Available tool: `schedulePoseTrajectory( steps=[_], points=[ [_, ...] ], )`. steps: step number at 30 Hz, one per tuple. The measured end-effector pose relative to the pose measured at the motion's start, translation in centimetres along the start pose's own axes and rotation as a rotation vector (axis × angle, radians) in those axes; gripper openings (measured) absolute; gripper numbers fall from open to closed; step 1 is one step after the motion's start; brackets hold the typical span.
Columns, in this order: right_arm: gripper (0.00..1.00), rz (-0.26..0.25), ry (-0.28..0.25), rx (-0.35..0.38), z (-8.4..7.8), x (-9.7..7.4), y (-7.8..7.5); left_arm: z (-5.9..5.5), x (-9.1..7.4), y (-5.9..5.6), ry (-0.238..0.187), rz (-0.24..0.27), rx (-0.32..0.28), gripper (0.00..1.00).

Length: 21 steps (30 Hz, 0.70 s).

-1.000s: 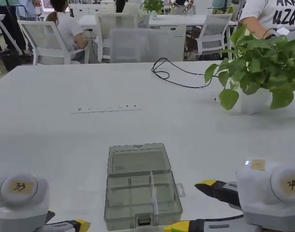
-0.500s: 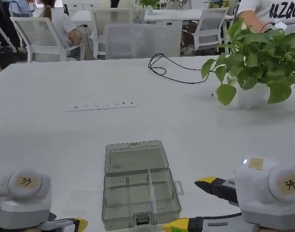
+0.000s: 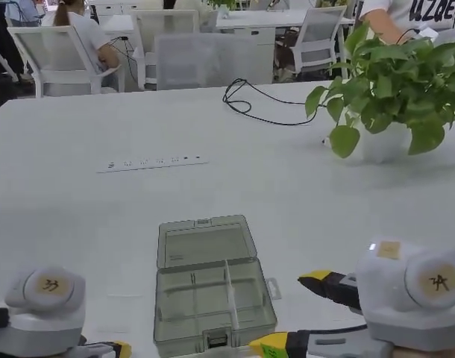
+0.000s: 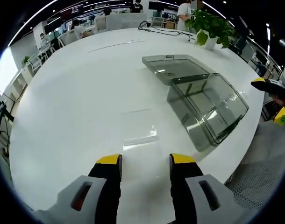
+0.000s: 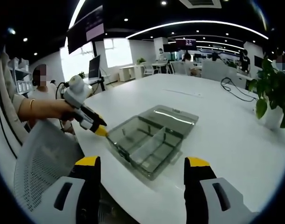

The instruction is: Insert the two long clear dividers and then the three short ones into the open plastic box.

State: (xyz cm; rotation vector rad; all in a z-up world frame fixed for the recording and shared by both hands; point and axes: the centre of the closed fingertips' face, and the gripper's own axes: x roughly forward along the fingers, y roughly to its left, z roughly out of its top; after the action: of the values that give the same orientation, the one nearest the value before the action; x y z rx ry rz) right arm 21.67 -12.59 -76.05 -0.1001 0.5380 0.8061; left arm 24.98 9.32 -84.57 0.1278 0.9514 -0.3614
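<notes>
The open clear plastic box [image 3: 212, 302] lies near the table's front edge, its lid [image 3: 205, 242] flat behind it. One long divider [image 3: 231, 294] stands lengthwise inside it, also seen as the divider [image 5: 157, 140] in the box [image 5: 145, 142]. My left gripper [image 4: 145, 161] is open and holds nothing. Just ahead of it, thin clear dividers [image 4: 140, 128] lie flat on the table, left of the box [image 4: 208, 109]. My right gripper [image 5: 142, 163] is open with nothing between its jaws, and sits to the right of the box as the right gripper [image 3: 291, 315]. The left gripper [image 3: 108, 349] is low at the left.
A potted plant [image 3: 391, 93] stands at the back right, a black cable [image 3: 257, 108] lies behind it, and a flat power strip [image 3: 149, 162] sits in the table's middle. A mesh chair back [image 5: 44, 158] is close below the table's edge. People sit at desks behind.
The head camera has tilted, so the whole picture has shifted. The box and both grippers stay about where they were; nothing was picked up or let go.
</notes>
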Motion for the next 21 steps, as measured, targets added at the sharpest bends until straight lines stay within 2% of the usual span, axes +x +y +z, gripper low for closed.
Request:
schedulePoseTrajectory(
  steps=[3, 6, 15, 17, 19, 21],
  points=[
    [0.73, -0.001, 0.005, -0.003, -0.1, 0.13, 0.01, -0.06, 0.01, 0.15, 0.004, 0.007, 0.008, 0.38],
    [0.73, -0.003, 0.011, -0.015, -0.21, 0.26, 0.08, -0.22, -0.11, 0.21, 0.025, 0.012, 0.012, 0.32],
    [0.73, -0.016, 0.021, -0.033, -0.15, 0.46, -0.13, -0.2, 0.09, 0.21, 0.082, 0.019, 0.003, 0.32],
    [0.73, -0.022, 0.027, -0.027, -0.22, 0.47, -0.26, -0.24, 0.07, 0.2, 0.087, 0.021, -0.001, 0.32],
    [0.73, -0.023, 0.028, -0.024, -0.22, 0.5, -0.28, -0.2, 0.07, 0.39, 0.086, 0.027, -0.03, 0.32],
    [0.73, -0.022, 0.027, -0.019, -0.19, 0.52, -0.23, -0.21, 0.09, 0.38, 0.088, 0.023, -0.027, 0.31]
  ],
)
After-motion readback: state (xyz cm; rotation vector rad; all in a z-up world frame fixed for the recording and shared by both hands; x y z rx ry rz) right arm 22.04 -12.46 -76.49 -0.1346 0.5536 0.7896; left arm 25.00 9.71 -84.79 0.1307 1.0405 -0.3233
